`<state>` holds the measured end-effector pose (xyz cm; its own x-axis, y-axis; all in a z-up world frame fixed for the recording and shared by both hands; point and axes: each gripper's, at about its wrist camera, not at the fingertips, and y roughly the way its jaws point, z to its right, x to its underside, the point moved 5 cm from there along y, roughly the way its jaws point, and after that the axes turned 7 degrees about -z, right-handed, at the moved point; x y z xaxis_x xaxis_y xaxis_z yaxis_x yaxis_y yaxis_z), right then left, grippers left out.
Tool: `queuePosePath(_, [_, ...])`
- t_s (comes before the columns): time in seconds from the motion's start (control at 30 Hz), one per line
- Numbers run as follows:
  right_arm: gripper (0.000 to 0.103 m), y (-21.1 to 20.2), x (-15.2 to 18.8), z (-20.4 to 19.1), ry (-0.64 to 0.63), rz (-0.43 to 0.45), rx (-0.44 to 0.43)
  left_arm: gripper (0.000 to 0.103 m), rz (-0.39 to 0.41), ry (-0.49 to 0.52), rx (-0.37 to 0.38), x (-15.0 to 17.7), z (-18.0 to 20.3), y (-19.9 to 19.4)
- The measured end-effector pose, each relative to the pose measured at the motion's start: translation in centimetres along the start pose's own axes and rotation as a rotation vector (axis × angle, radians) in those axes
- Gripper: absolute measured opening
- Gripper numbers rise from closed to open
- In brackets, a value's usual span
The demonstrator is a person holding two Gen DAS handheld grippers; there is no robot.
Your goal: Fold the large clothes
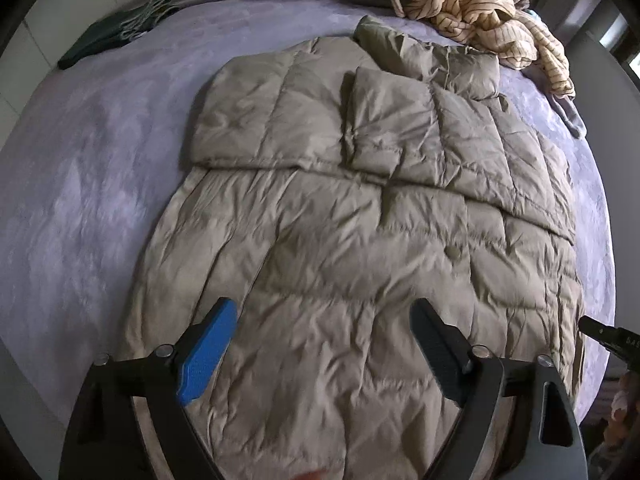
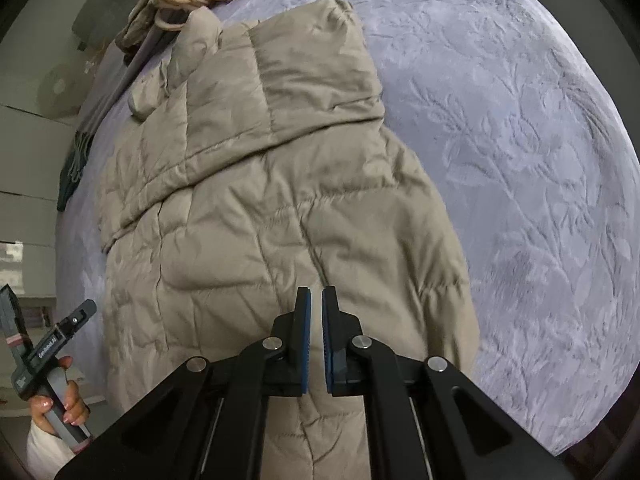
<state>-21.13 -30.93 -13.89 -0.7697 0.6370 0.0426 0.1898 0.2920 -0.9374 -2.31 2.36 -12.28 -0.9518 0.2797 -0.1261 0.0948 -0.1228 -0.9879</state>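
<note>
On the far left of the left wrist view, a dark green cloth (image 1: 116, 34) lies folded near the edge of the bed (image 1: 80, 184). The bed has a soft purple cover with a leaf pattern pressed into it.

In the middle lies the big tan puffy coat (image 1: 340, 240). It is spread flat on the bed. Both sleeves are folded in across the top part, so they lie over the body of the coat. A small round snap shows on the front.

The left gripper (image 1: 324, 344) hangs just above the lower part of the coat. Its jaws are spread wide apart, with nothing between them. One finger pad is bright blue and the other looks dark.

Up at the top right, a cream striped cloth (image 1: 488, 12) sits in a crumpled heap, touching the top end of the coat. A darker olive cloth lies behind the heap, but it is mostly cut off.

In the right wrist view, the person's hand (image 2: 60, 400) holds the left gripper's handle at the far left edge. The right gripper (image 2: 316, 300) is over the coat's (image 2: 240, 220) lower part. Its jaws are almost pressed together, with only a thin gap and no cloth in it. The gripper's black frame hides the bottom hem of the coat.
</note>
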Motion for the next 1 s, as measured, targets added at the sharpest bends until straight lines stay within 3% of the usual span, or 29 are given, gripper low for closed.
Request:
queuePosePath(0.07, [0.011,-0.2,0.5,-0.3,-0.008,-0.006,-0.001,0.103,0.009,-0.007,-0.013,0.4,-0.2,-0.2])
queuePosePath(0.13, [0.030,-0.4,1.1,-0.8,-0.016,-0.007,-0.012,0.103,-0.005,-0.008,-0.015,1.0,-0.5,-0.3])
queuePosePath(0.17, [0.047,-0.5,1.4,-1.0,-0.019,-0.004,-0.016,0.103,-0.009,-0.010,-0.017,1.3,-0.7,-0.4])
queuePosePath(0.2, [0.056,-0.6,1.8,-1.3,-0.022,0.000,-0.020,0.103,-0.014,-0.010,-0.017,1.6,-0.9,-0.4])
queuePosePath(0.33, [0.057,-0.4,3.3,-2.4,-0.024,-0.007,-0.030,0.103,-0.017,-0.022,-0.045,2.6,-2.1,-0.5])
queuePosePath(0.47, [0.076,0.1,5.1,-3.3,-0.011,-0.003,-0.043,0.103,-0.044,-0.015,-0.043,4.0,-3.9,0.1])
queuePosePath(0.57, [0.077,0.5,7.0,-3.9,0.018,-0.002,-0.057,0.103,-0.050,-0.012,-0.020,5.3,-5.1,0.2])
queuePosePath(0.6, [0.084,0.6,7.7,-4.1,0.025,-0.001,-0.059,0.103,-0.055,-0.007,-0.015,5.8,-5.4,0.2])
queuePosePath(0.83, [0.086,1.0,12.1,-4.2,0.139,0.004,-0.126,0.103,-0.071,0.029,0.004,8.8,-7.3,0.1])
queuePosePath(1.0, [0.086,0.9,14.6,-3.9,0.189,0.024,-0.129,0.103,-0.084,0.037,0.017,10.2,-8.6,0.1])
